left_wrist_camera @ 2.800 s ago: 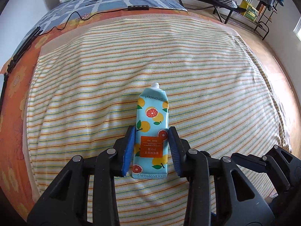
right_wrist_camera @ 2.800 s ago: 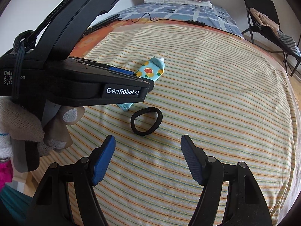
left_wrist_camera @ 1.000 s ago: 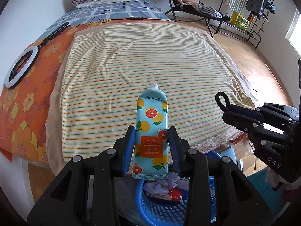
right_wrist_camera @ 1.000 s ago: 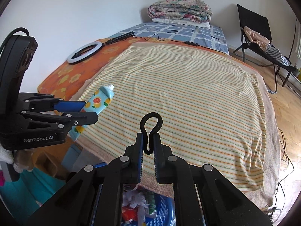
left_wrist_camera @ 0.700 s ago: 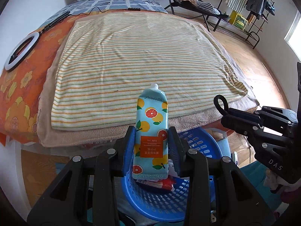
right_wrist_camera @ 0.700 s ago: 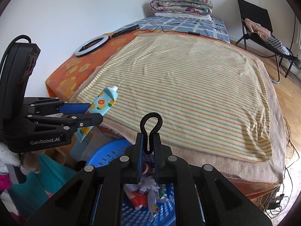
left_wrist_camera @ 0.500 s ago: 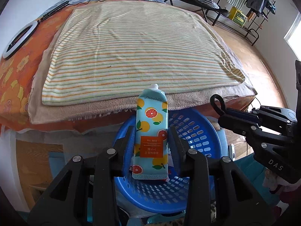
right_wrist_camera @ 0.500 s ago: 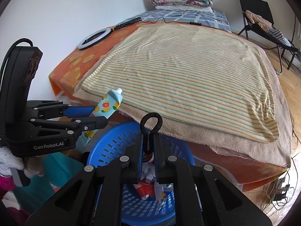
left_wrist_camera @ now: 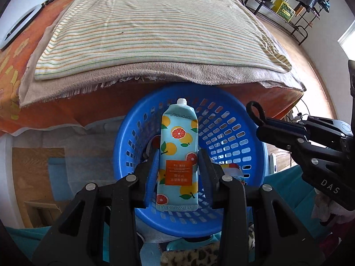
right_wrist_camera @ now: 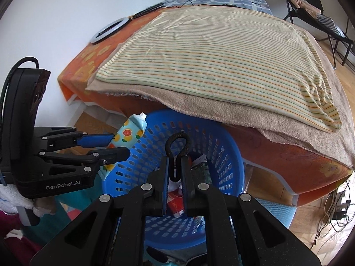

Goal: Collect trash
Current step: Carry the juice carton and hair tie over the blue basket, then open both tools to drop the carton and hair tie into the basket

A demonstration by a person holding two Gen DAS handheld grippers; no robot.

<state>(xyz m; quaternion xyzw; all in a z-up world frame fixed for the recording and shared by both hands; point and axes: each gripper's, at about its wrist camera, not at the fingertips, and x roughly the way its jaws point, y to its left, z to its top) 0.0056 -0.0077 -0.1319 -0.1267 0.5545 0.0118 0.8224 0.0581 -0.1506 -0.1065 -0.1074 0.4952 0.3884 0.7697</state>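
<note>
My left gripper (left_wrist_camera: 178,161) is shut on a light-blue tube with orange fruit print (left_wrist_camera: 178,153) and holds it over the blue plastic basket (left_wrist_camera: 244,133). The tube also shows in the right wrist view (right_wrist_camera: 131,134), above the basket's left rim. My right gripper (right_wrist_camera: 176,173) is shut on a black hair tie (right_wrist_camera: 177,146), whose loop sticks up past the fingertips, over the basket (right_wrist_camera: 221,155). The hair tie shows in the left wrist view (left_wrist_camera: 255,112) at the basket's right rim. Paper and wrapper trash (right_wrist_camera: 175,201) lies in the basket.
The bed with the striped blanket (left_wrist_camera: 150,28) and beige blanket edge (right_wrist_camera: 221,108) overhangs the basket's far side. A ring light (right_wrist_camera: 109,30) lies on the orange sheet. A black chair (right_wrist_camera: 310,6) stands far right. Teal fabric (right_wrist_camera: 64,206) lies on the floor.
Both grippers have moved back off the bed and down, each with its object in it, and now hang over the blue basket. Neither has opened.
</note>
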